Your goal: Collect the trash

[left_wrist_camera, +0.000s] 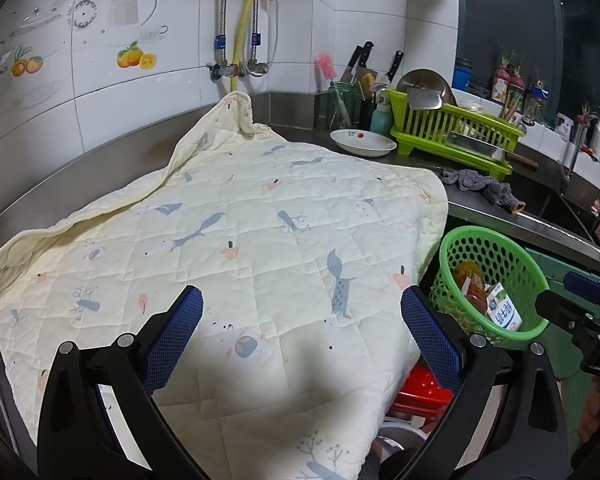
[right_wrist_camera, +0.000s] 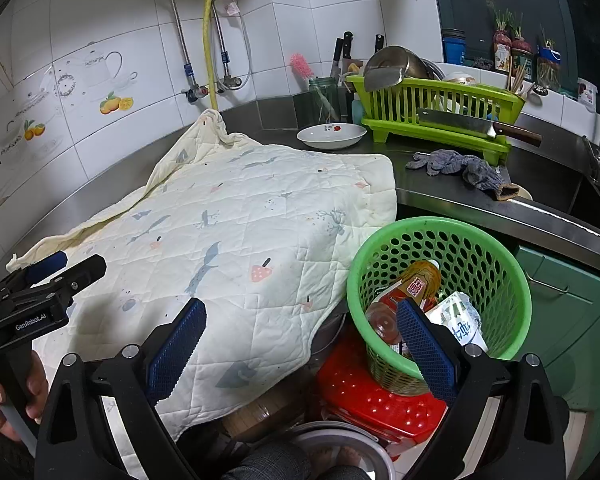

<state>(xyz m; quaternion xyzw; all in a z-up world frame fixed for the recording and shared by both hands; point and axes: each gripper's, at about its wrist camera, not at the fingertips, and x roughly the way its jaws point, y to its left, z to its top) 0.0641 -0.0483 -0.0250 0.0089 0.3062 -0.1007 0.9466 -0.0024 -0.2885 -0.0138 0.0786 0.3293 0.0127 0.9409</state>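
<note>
Below, both tongs gape empty, the bottle (right_wrist_camera: 410,292) lying in the green basket (right_wrist_camera: 496,240) just beyond the right tongs (right_wrist_camera: 300,344).

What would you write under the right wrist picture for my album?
Open right gripper above a green basket holding a bottle and carton, beside a quilted cloth.

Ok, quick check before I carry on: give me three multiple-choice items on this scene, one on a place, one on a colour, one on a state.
1. The cleaver lies:
A. in the sink
B. across the dish rack
C. in the basket

2. The trash basket is:
A. green
B. red
C. white

3. The right gripper is:
A. shut on a bottle
B. shut on the cloth
C. open

Answers: 1 B, it rests on the rack's front edge. 2 A, green mesh on a red stool. 3 C, its fingers stand wide apart, holding nothing.
</note>
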